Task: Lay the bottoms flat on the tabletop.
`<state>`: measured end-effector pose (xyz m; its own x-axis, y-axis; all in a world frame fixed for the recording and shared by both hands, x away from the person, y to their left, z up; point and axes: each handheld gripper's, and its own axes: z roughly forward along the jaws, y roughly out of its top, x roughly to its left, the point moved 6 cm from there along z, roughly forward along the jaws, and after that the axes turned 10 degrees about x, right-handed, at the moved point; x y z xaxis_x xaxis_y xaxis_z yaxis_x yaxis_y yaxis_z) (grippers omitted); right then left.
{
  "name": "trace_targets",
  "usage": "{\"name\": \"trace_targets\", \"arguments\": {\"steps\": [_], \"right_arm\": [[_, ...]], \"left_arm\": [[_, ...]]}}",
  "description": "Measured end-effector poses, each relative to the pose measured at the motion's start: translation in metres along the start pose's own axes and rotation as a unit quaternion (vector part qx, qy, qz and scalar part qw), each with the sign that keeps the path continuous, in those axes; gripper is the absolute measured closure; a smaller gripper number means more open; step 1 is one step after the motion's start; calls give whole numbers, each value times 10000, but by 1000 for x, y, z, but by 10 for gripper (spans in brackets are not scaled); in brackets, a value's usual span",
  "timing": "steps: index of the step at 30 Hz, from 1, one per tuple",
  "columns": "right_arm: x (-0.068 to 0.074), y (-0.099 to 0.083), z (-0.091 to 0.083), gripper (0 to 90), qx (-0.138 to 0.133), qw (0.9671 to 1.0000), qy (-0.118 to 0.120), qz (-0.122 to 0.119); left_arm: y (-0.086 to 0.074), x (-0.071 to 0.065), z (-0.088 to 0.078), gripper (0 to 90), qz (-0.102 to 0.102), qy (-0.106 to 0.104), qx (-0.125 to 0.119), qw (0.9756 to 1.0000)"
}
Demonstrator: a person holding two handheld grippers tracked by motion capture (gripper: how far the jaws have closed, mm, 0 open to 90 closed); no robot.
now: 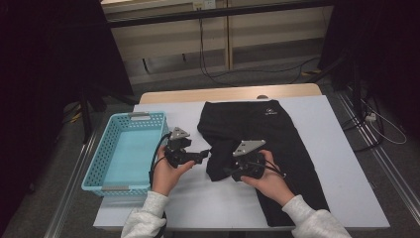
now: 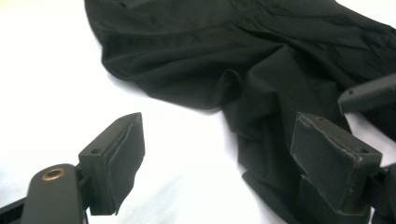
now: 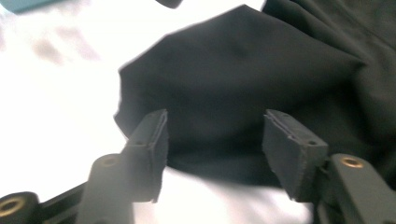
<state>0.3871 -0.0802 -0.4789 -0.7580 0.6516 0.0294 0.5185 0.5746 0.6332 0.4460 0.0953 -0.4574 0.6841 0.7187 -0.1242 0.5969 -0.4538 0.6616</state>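
The black trousers lie in the centre and lower right of the high view on the white table cover, waistband toward the top of the frame, one leg running down to the bottom edge and the other leg folded up into a rumpled flap just left of centre. That flap is where trouble could start: it sits loose and creased, so it could spring open or slide off the rest of the garment if it is nudged rather than gripped cleanly. The right gripper hovers at the flap's lower edge; in the right gripper view its jaws stand about half apart with dark cloth lying between and beyond them, the pads not pressing on it, so a closing bite here may catch one layer only, or drag the fold askew. The left gripper, in the middle left of the high view, has its jaws wide with nothing between them, bare table below and the cloth's edge just ahead; pushing forward could bunch the fabric instead of taking it. The blue basket at the left of the high view stands just beside the left hand, near enough for an elbow or cable to knock it.
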Motion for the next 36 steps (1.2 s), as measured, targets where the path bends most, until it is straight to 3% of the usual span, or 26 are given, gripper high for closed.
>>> {"name": "trace_targets", "arguments": {"steps": [3, 6, 8, 10, 13, 16, 21, 28, 36], "right_arm": [[7, 0, 10, 503, 78, 9997, 226, 9], [13, -3, 20, 534, 334, 9990, 205, -215], [15, -2, 22, 565, 273, 9992, 213, -201], [14, -1, 23, 734, 234, 9992, 266, -184], [12, -2, 22, 889, 251, 9990, 294, -212], [8, -1, 17, 896, 193, 9991, 359, -132], [-11, 1, -8, 897, -182, 9992, 326, 137], [-48, -11, -36, 897, -535, 9964, -33, 654], [-66, -25, -30, 895, -369, 9943, -292, 962]], "left_arm": [[-1, 1, 3, 177, -48, 14, 43, 10000], [-2, 2, 4, 177, -70, 1, 82, 9999], [-2, 2, 5, 177, -93, -2, 54, 9999], [-2, 3, 4, 177, -102, 11, 48, 9999], [-3, 4, 3, 178, -80, 30, 49, 10000], [-3, 4, 3, 178, -80, 43, 45, 9999], [-4, 5, 5, 180, -110, 26, 84, 9999], [-5, 3, 8, 184, -135, -12, 93, 9999], [-6, -3, 16, 195, -26, -111, 170, 9998]]}}
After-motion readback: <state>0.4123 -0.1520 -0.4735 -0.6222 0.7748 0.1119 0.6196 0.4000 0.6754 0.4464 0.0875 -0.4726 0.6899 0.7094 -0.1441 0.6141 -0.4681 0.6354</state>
